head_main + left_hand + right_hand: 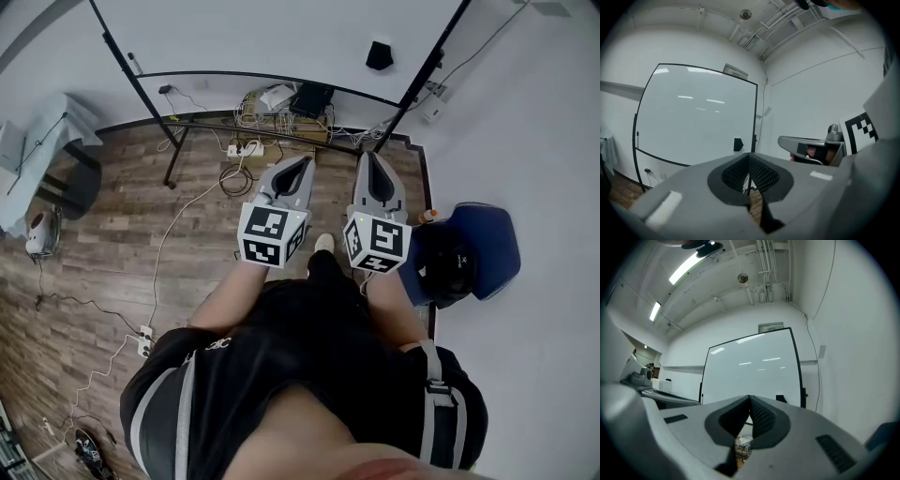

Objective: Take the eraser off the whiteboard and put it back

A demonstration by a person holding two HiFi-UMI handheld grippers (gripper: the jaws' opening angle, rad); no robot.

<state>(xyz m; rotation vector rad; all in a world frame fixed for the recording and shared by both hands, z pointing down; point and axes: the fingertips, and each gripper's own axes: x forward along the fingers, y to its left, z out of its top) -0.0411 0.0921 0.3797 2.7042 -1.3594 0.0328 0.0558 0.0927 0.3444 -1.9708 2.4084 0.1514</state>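
Observation:
A black eraser [379, 54] clings to the whiteboard [281, 42] near its right edge, well ahead of both grippers. My left gripper [304, 164] and right gripper [368, 157] are held side by side, pointing at the board. Each is shut, tips together, with nothing between them. In the left gripper view the eraser [738, 144] shows just above and left of the closed left gripper [749, 155], low on the whiteboard [693, 117]. In the right gripper view the eraser [781, 399] peeks over the right gripper [750, 398], at the lower right of the whiteboard [750, 371].
A tangle of cables and power strips [272, 108] lies on the wood floor under the board's black stand [173, 150]. A blue chair [469, 253] sits at the right by the white wall. A table [42, 159] stands at the far left.

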